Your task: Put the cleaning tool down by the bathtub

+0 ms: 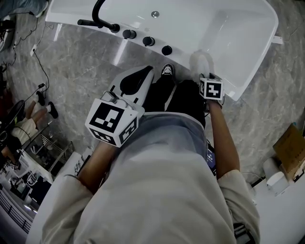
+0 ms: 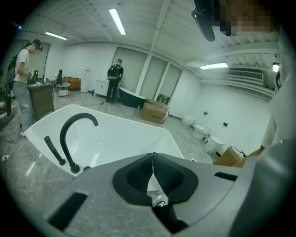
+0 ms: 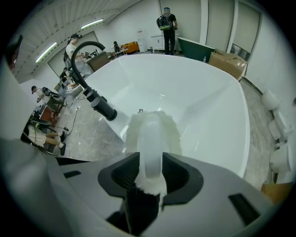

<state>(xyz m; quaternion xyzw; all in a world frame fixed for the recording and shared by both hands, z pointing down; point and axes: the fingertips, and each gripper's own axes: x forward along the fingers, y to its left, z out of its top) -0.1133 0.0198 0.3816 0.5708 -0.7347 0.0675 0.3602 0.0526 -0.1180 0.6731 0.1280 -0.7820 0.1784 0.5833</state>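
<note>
The cleaning tool is a white fluffy head with a pale translucent handle. It sits at the near rim of the white bathtub, and whether it rests on the rim I cannot tell. My right gripper points steeply down over it, open, with the handle between the jaws and the pads not pressing on it. In the head view the tool shows just past the right gripper. My left gripper hangs over the floor before the tub. It is shut and empty, and its tips meet in the left gripper view.
A black arched faucet and several black knobs stand on the tub's left ledge. The person's shoe is on the grey marble floor by the tub. Cardboard boxes, cables and other people are around.
</note>
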